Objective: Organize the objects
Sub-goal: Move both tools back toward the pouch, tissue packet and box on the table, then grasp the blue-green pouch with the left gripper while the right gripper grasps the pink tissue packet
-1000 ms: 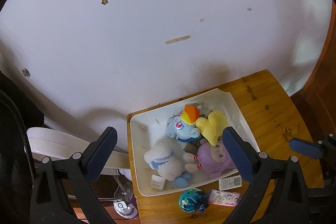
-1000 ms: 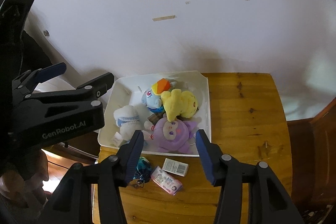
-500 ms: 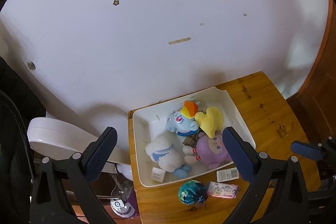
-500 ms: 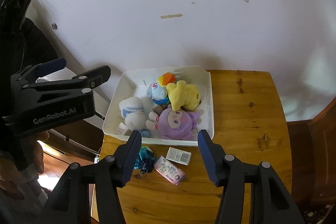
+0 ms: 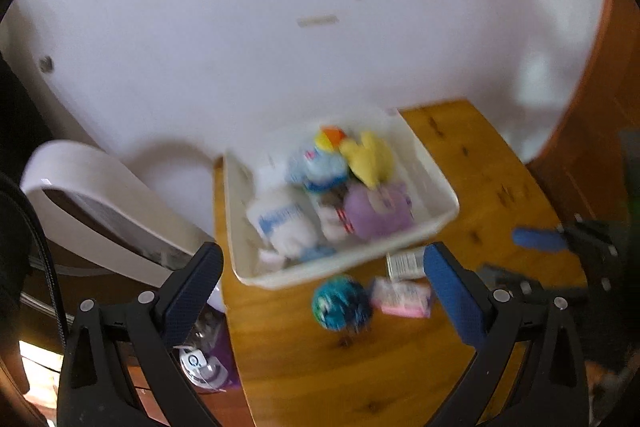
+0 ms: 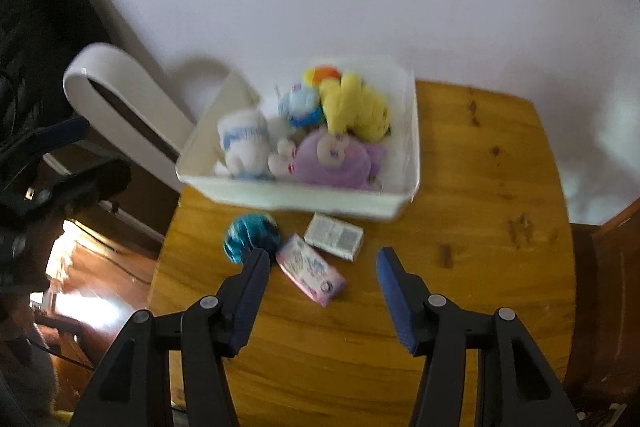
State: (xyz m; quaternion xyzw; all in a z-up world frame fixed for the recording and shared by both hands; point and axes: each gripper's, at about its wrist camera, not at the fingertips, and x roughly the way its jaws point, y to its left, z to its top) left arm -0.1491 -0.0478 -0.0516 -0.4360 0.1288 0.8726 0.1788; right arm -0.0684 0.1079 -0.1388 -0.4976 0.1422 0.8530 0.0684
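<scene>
A white bin [image 5: 320, 269] [image 6: 288, 197] stands at the back left of the wooden table [image 5: 360, 367] [image 6: 480, 207]. It holds a purple plush [image 6: 336, 159], a yellow plush [image 6: 354, 107], a white plush [image 6: 244, 141] and a blue pony [image 6: 300, 103]. In front of the bin lie a blue ball [image 5: 340, 303] [image 6: 250, 235], a pink packet [image 5: 402, 297] [image 6: 310, 269] and a small white box [image 5: 404, 261] [image 6: 334, 235]. My left gripper [image 5: 320, 259] hangs open above the ball. My right gripper [image 6: 323, 255] is open above the pink packet, touching nothing.
A white curved appliance [image 5: 100, 195] [image 6: 120, 95] stands left of the table, below its edge. A white wall rises right behind the bin. Dark wooden furniture [image 5: 592, 147] borders the table's right side. Bare tabletop lies right of the bin.
Both grippers have come down and closer to the table, so the bin and loose items look larger. The picture is now blurred by motion. Neither gripper's jaw width has changed.
</scene>
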